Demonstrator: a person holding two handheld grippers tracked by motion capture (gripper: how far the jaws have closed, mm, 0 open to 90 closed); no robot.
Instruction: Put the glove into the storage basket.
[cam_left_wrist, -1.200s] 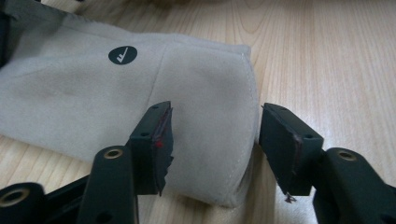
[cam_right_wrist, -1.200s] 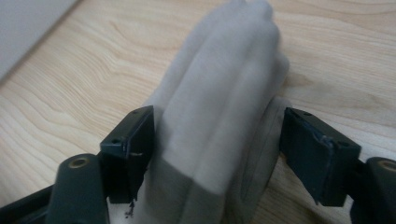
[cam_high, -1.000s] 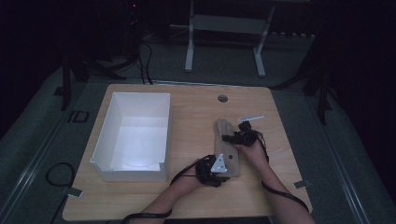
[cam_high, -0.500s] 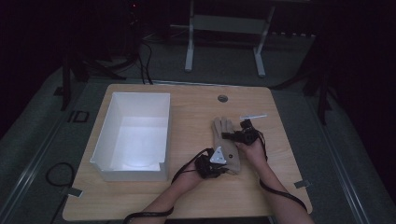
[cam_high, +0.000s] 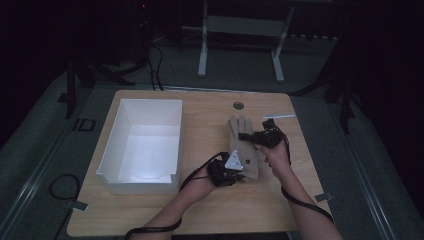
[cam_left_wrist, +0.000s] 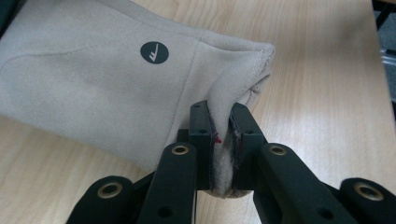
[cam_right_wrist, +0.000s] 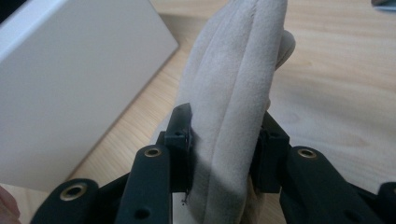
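Observation:
A beige suede glove (cam_high: 241, 142) lies lengthwise right of the table's middle, its cuff nearest the person. My left gripper (cam_high: 239, 174) is shut on the cuff's edge, and the cloth is pinched flat between its pads (cam_left_wrist: 219, 135). A round dark logo marks the glove (cam_left_wrist: 93, 79) near the cuff. My right gripper (cam_high: 251, 136) comes in from the right at the finger end. Its jaws have just been closing, and they now press on the bunched glove fingers (cam_right_wrist: 233, 84) between them (cam_right_wrist: 224, 140). The glove hangs a little above the wood.
A white open box (cam_high: 145, 102) stands on the left half of the wooden table (cam_high: 200, 210), its wall (cam_right_wrist: 70, 84) close beside the glove. A round grommet (cam_high: 238, 105) and a thin silver object (cam_high: 279, 116) lie at the back.
Both grippers have closed on the glove, the left on the cuff and the right on the fingers. Both hands have risen slightly with it.

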